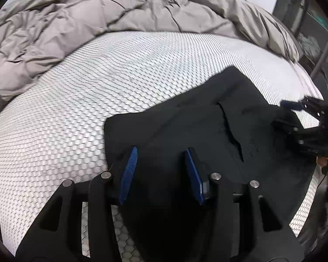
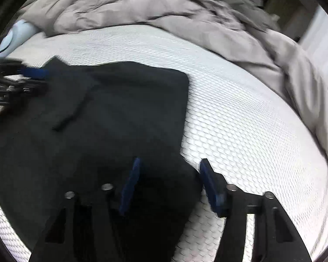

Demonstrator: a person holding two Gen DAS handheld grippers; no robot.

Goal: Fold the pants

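Black pants were laid on the white, honeycomb-patterned mattress, with a crumpled grey duvet bunched along its far side. The left gripper was held over the near left part of the garment, its blue pads parted; dark fabric was seen in the gap between them, but no pinch on it could be made out. The right gripper was held at the garment's right edge, its jaws spread wider and nothing clamped: the left pad was seen over the cloth, the right pad over bare mattress. A folded flap was seen lying across the pants.
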